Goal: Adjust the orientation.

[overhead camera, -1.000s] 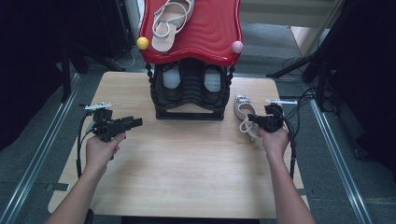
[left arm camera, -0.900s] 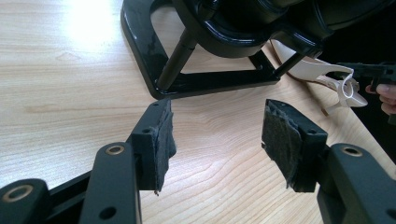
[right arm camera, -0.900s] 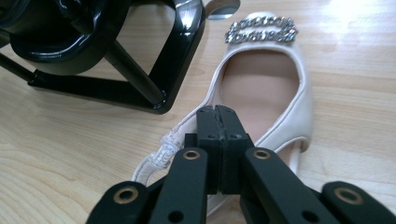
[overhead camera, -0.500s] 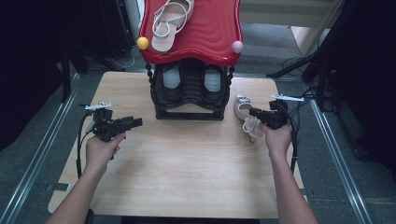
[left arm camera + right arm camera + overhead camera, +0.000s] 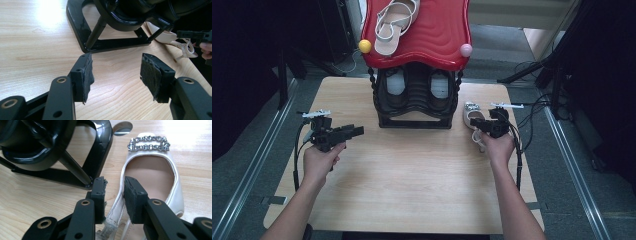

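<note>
Cream satin peep-toe shoe with rhinestone buckle (image 5: 149,167) lies flat on wooden table (image 5: 412,185), just right of black shoe rack (image 5: 416,102).

Right gripper (image 5: 114,185): jaws just been opening, side wall between, pads apparently off.

Left gripper (image 5: 116,72): released, empty.

Judgement: light, soft upper, slick satin; regrip stiff side wall, avoid buckle.

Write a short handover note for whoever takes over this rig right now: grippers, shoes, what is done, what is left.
Right gripper: jaws have just been opening, astride the side edge of the cream sandal, pads apparently off it.
Left gripper: open, nothing between its jaws, above bare table.
The sandal lies on the table right of the black shoe rack; its mate sits on the red top shelf.
Likely left: shelve this sandal.
</note>
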A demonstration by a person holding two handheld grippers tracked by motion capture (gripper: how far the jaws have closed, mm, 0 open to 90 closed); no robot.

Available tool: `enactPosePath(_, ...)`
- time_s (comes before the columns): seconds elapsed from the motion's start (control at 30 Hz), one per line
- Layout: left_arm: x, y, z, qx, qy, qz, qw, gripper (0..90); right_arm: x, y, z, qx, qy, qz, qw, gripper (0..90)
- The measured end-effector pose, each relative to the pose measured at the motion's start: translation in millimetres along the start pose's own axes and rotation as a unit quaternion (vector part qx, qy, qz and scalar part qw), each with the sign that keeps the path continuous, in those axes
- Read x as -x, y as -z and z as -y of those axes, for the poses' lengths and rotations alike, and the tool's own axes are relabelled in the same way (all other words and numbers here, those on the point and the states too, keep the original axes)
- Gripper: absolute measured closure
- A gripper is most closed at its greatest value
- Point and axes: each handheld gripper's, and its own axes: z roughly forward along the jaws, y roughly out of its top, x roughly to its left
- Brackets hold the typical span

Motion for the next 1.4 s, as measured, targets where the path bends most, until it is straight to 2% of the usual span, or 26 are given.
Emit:
enactPosePath(0.23,-0.8,1.3,-0.3,0.001,-0.002,-0.001,1.0,43.6,2.5,-12.0,6.8,-0.015,0.0,0.011,0.9998,72.2)
enactPosePath(0.47,-0.7,0.5,-0.2,0.001,-0.003,0.0,1.0,43.7,1.7,-13.7,7.1,-0.023,0.001,0.021,0.9995,74.8)
enactPosePath(0.6,-0.7,0.9,-0.2,0.002,-0.003,0.0,1.0,43.7,2.2,-13.6,7.6,-0.021,-0.003,0.029,0.9994,82.8)
enactPosePath(0.83,-1.5,1.3,-0.4,0.004,-0.001,-0.002,1.0,43.9,3.3,-12.5,7.8,-0.018,0.001,0.034,0.9992,87.3)
enactPosePath(0.93,-1.7,1.1,-0.4,0.004,0.0,-0.003,1.0,43.9,7.3,-10.6,7.1,-0.015,-0.02,0.022,0.9994,88.0)
enactPosePath(1.2,-2.0,-0.2,-0.4,-0.001,-0.003,-0.001,1.0,44.0,18.5,1.2,-0.4,0.01,-0.054,0.01,0.9984,88.4)
enactPosePath(1.4,-2.1,0.1,-0.4,-0.001,-0.002,-0.001,1.0,44.0,28.4,11.8,-11.4,0.025,-0.095,-0.018,0.995,88.6)
